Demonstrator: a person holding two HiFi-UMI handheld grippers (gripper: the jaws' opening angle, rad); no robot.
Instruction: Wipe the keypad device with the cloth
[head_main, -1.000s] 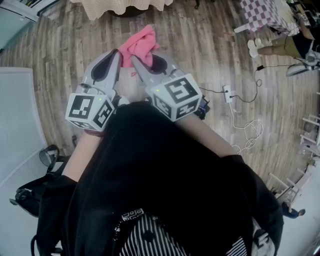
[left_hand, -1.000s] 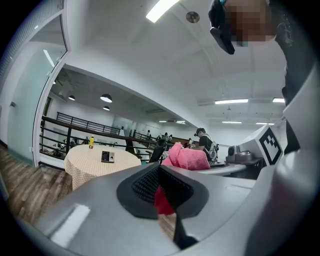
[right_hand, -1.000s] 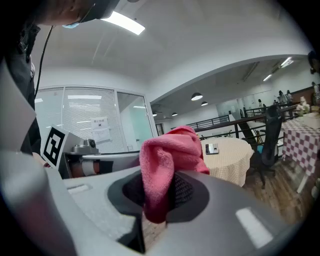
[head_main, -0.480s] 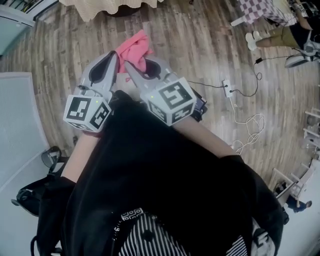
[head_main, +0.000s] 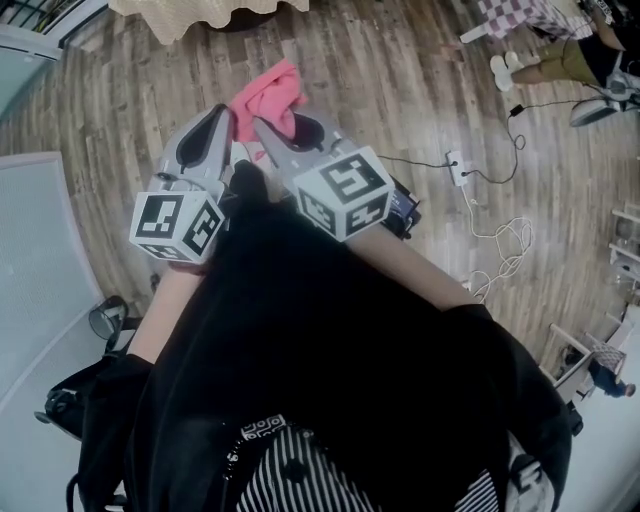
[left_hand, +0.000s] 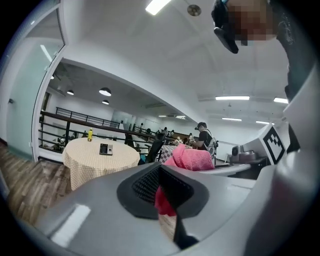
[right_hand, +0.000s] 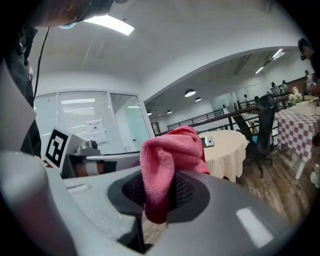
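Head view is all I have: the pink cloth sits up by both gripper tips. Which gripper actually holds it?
Observer: The right gripper does. Its jaws are shut on the pink cloth, which bunches up above them.
Operator: And the other one?
Observer: The left gripper looks to have a fold of the same cloth pinched between its jaws.
Operator: Where is the thing to wipe?
Observer: The keypad device lies on the round table across the room, near a yellow bottle.
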